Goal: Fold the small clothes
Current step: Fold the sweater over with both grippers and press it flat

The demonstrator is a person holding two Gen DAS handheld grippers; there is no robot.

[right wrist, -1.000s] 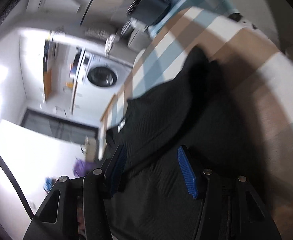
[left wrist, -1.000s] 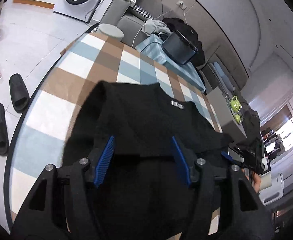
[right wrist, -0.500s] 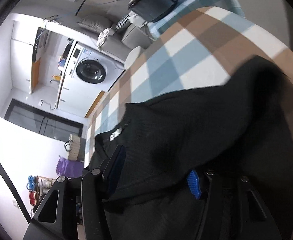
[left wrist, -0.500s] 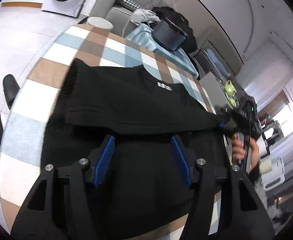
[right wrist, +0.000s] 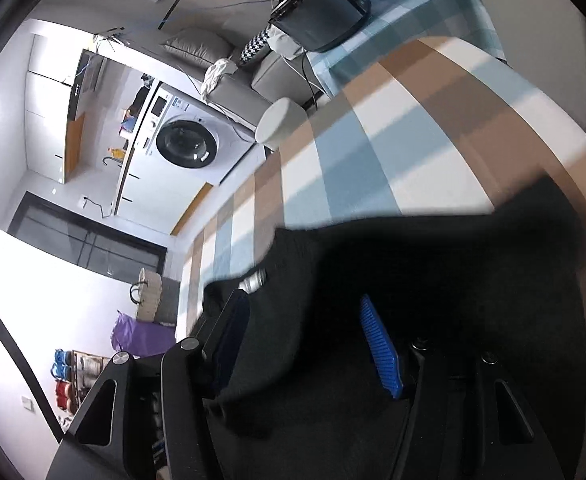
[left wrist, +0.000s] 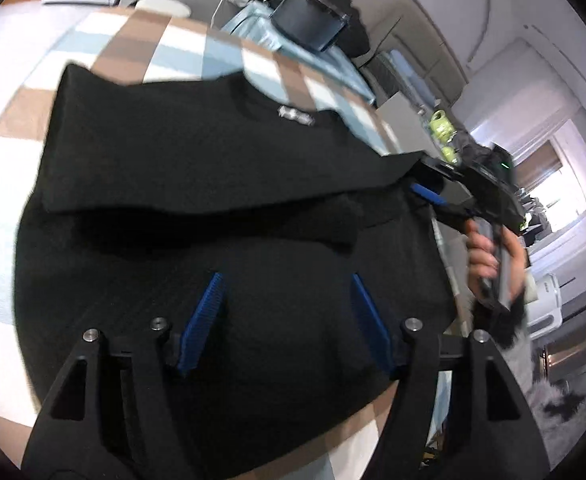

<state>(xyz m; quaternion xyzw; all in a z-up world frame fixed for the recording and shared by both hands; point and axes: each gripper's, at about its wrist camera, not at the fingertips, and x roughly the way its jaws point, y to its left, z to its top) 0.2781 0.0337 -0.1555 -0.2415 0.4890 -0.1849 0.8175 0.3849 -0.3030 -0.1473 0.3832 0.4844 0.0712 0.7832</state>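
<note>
A black top [left wrist: 197,152] lies on the checked table [left wrist: 133,52], its upper part folded down over its lower part, with a white neck label [left wrist: 295,115] showing. My left gripper [left wrist: 285,280] hovers over the lower part; its jaws are opening and the blue pads press on nothing. At the fold's right corner is my right gripper [left wrist: 423,178], held by a hand [left wrist: 481,252]. In the right wrist view the right gripper [right wrist: 303,300] stands wide above the black top [right wrist: 453,280]. Loose cloth lies between its fingers, unpinched.
A dark box [left wrist: 309,20] sits on a blue checked cloth beyond the table. Green cups [left wrist: 441,128] stand on a side surface at the right. A white stool [right wrist: 281,120] and a washing machine [right wrist: 187,146] lie past the table's far edge.
The top's upper part has come down flat over the lower part. The left gripper has drawn back and its jaws stand wider. Cloth no longer covers the right gripper's blue pad.
</note>
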